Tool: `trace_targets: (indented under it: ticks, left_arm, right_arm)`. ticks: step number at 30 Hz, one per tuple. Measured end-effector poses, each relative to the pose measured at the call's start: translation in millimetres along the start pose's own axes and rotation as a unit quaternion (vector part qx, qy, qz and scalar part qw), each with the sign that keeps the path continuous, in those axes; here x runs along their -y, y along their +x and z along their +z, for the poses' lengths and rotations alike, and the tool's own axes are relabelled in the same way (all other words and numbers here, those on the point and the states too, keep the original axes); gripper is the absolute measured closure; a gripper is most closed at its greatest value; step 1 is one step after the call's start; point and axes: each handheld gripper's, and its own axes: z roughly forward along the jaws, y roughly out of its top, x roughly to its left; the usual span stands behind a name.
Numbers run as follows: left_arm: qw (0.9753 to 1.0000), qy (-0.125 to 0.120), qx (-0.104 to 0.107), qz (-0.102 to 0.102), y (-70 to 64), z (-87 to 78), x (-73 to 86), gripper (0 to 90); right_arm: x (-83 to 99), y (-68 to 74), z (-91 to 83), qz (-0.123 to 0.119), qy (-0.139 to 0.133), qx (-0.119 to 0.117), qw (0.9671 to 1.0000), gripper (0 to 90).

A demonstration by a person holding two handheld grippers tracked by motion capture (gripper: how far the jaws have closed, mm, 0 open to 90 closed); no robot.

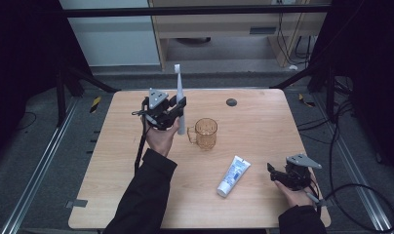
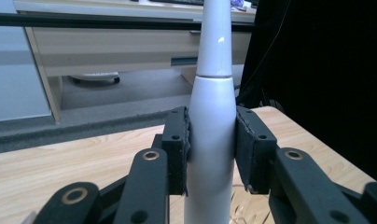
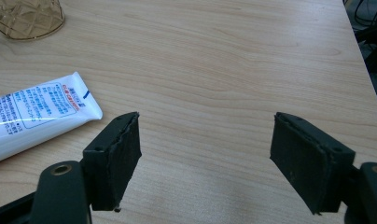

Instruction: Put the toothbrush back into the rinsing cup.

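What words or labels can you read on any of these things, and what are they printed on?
None can be read.
Toothpaste tube: red and blue print in a blue frame, too small and blurred to read.
White toothbrush in the left gripper: no marking shows.
Amber cup: no print shows.

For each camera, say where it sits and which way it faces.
High view: above the person's side, looking forward and down at the table; forearms and both hands show.
Left gripper view: on the left gripper, jaws clamping the upright toothbrush.
Right gripper view: on the right gripper, jaws apart.
Shared: toothpaste tube and cup, high and right.
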Motion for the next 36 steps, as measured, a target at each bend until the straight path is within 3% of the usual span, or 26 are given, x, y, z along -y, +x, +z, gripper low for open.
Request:
trace_targets:
  ticks: [21, 36]
  left_arm:
    - [0.9987, -0.047, -0.013, -0.012, -17.8, 32.1, 9.9, 66.9]
    - [0.9988, -0.049, -0.001, -0.005, -40.1, 49.3, 10.9, 66.8]
  right_arm:
    - [0.7, -0.4, 0.6, -0.003, -0.006, 0.003, 1.0000, 23.1]
    - [0.9, -0.3, 0.4, -0.005, -0.011, 0.004, 0.9999, 23.3]
